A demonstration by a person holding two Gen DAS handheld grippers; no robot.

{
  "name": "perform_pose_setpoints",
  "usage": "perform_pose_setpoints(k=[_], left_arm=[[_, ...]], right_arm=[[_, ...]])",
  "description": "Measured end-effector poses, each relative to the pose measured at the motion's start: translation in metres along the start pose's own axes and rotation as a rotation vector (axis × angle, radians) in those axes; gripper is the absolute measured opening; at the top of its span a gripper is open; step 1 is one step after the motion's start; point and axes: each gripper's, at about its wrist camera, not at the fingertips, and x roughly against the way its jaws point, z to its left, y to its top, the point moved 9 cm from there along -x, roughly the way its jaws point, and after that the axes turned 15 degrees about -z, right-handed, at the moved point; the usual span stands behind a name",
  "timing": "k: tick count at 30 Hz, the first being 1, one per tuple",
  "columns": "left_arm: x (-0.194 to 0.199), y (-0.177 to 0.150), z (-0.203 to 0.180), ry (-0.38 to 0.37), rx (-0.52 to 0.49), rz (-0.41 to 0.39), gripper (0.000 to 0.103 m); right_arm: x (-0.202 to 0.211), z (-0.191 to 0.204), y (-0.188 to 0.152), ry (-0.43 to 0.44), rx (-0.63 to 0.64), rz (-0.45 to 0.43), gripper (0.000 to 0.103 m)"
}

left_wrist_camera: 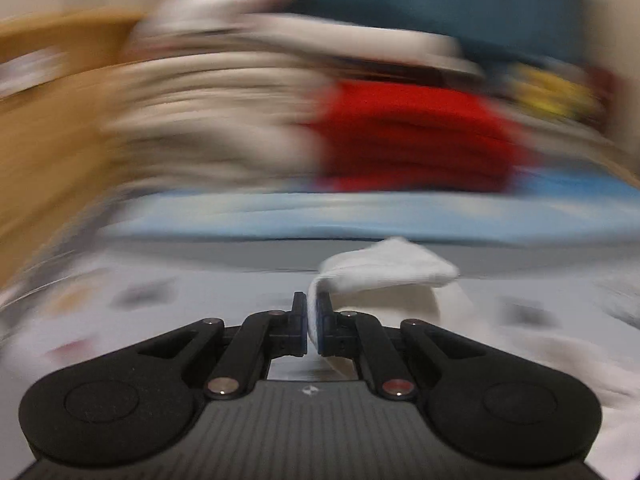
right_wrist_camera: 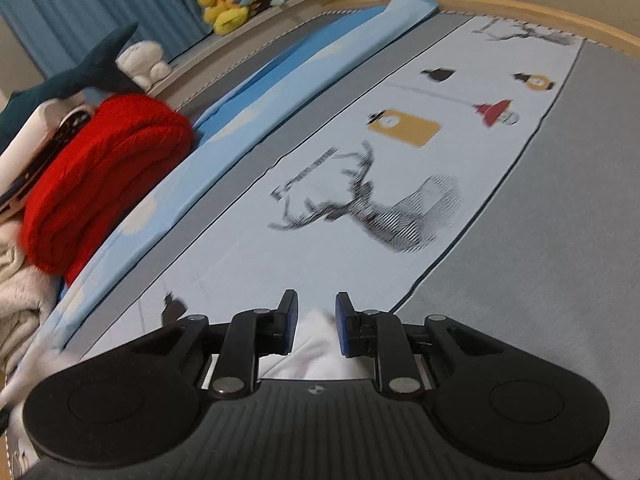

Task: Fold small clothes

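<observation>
In the left wrist view my left gripper (left_wrist_camera: pixel 312 300) is shut on a fold of a small white garment (left_wrist_camera: pixel 392 264). The cloth stands up between the pads and drapes off to the right over the pale printed bed cover (left_wrist_camera: pixel 120 312). That view is heavily blurred. In the right wrist view my right gripper (right_wrist_camera: pixel 316 300) points down at the bed, its jaws a narrow gap apart. A bunch of the white garment (right_wrist_camera: pixel 316 340) fills that gap, pinched between the blue pads. The rest of the garment is hidden under the gripper body.
The bed cover (right_wrist_camera: pixel 360 200) carries deer and lantern prints between grey bands. A folded red blanket (right_wrist_camera: pixel 100 168) and beige cloth (right_wrist_camera: pixel 16 280) lie at the left on a blue sheet (right_wrist_camera: pixel 280 80). A shark plush (right_wrist_camera: pixel 88 72) and a yellow plush (right_wrist_camera: pixel 232 0) sit behind. The wooden bed edge (right_wrist_camera: pixel 520 4) runs along the far side.
</observation>
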Motion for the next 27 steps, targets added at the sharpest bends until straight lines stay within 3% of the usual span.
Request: perform_pose_setpoints(k=[2,3,4,5,6,7,8,11,13,15,17,19,21,24,27], left_arm=[[0.004,-0.010,0.110,0.315,0.025,0.000,0.007],[0.009,-0.023,0.162,0.484,0.066,0.031,0.019],[0.016,-0.034,0.194,0.589,0.124,0.062,0.035],[0.022,-0.042,0.216,0.651,0.188,0.084,0.037],[0.024,-0.049,0.223,0.663,0.240,0.098,0.037],[0.022,-0.052,0.216,0.623,0.252,0.104,0.037],[0.015,-0.052,0.197,0.532,0.230,0.107,0.037],[-0.005,-0.061,0.122,0.201,0.191,0.149,0.047],[-0.013,-0.081,0.069,-0.016,0.241,0.232,0.047],[-0.015,-0.101,0.026,-0.155,0.241,0.314,0.047],[-0.016,-0.118,-0.003,-0.216,0.205,0.361,0.047],[-0.020,-0.143,-0.013,-0.257,0.178,0.463,0.057],[-0.027,-0.174,-0.014,-0.212,0.105,0.592,0.056],[-0.018,-0.153,-0.019,-0.169,0.022,0.516,0.055],[0.003,-0.126,-0.048,-0.229,0.032,0.410,0.056]], right_arm=[[0.001,0.012,-0.009,0.018,0.021,0.011,0.021],[0.001,0.018,-0.014,0.025,0.034,0.016,0.021],[0.002,0.024,-0.019,0.032,0.044,0.021,0.021],[0.003,0.029,-0.024,0.040,0.055,0.029,0.021],[0.004,0.034,-0.029,0.046,0.064,0.036,0.021],[0.004,0.038,-0.034,0.050,0.072,0.043,0.021],[0.004,0.041,-0.038,0.052,0.078,0.048,0.021],[0.002,0.050,-0.050,0.060,0.104,0.058,0.021],[-0.001,0.051,-0.053,0.057,0.112,0.063,0.021],[-0.006,0.046,-0.051,0.044,0.098,0.059,0.021],[-0.011,0.035,-0.044,0.014,0.082,0.049,0.022],[-0.018,0.023,-0.036,-0.013,0.063,0.035,0.024],[-0.026,0.009,-0.028,-0.041,0.040,0.033,0.030],[-0.041,-0.004,-0.025,-0.048,0.006,0.065,0.034],[-0.057,-0.007,-0.032,-0.012,-0.012,0.130,0.037]])
